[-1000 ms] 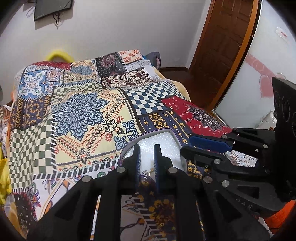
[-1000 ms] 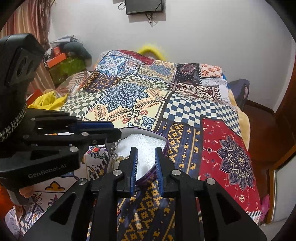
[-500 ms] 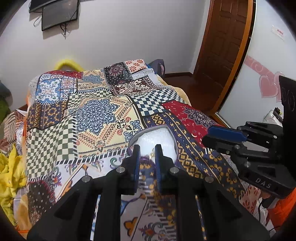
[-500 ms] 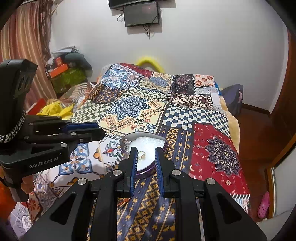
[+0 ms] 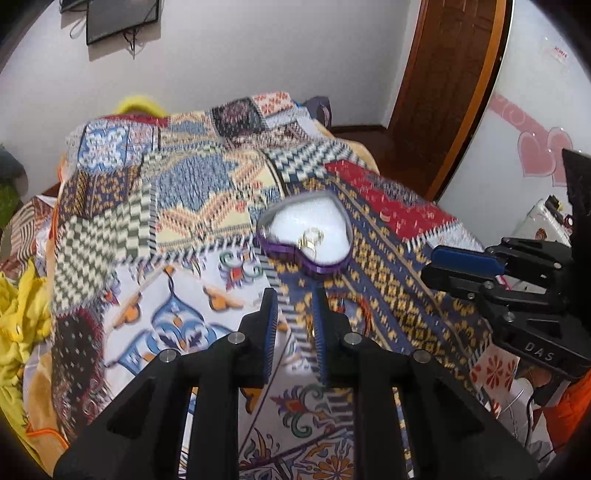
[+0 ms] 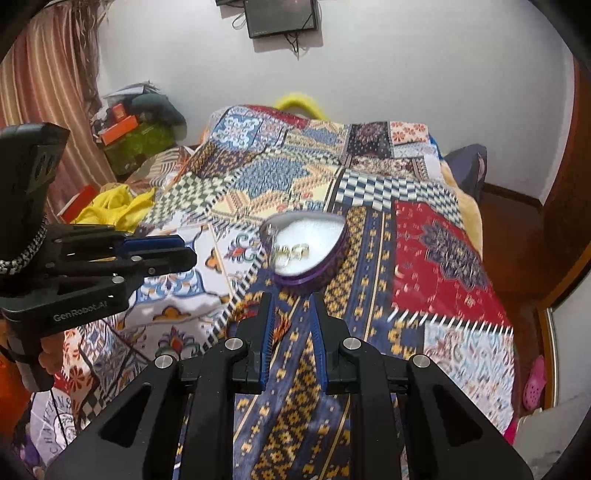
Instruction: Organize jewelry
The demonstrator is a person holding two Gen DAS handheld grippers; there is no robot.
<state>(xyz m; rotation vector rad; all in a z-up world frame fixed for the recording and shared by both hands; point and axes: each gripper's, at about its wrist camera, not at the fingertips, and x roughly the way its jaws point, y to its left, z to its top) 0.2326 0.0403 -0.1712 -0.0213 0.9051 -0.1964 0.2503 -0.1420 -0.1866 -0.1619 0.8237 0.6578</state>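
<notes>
Jewelry box [image 5: 304, 236], heart-shaped w/ purple sides and a white padded inside, sits open on the patchwork bedspread [image 5: 192, 192], roughly mid-bed. Gold-tone rings [image 5: 311, 238] lie in it on the white padding, toward the pointed end; from the right wrist cam we see the rings [image 6: 290, 254] bunched together, exact count hard to tell due to blur. We hold our left gripper [image 5: 293, 295] above the bedspread, just short of the box's pointed tip, not touching it. Its blue-padded jaws stand a small gap apart w/ nothing between them. Our right gripper [image 6: 291, 299] hovers in the same way on the near side of the box [image 6: 304, 254], jaws parted by a narrow gap, empty. Each cam also catches the other gripper off to the side, jaws nearly together. Yellow cloth [image 6: 110, 206] is heaped by the bed's left edge. A dark screen [image 6: 282, 16] hangs on the white wall beyond the bed, and a brown wooden door [image 5: 439, 85] is at right.
</notes>
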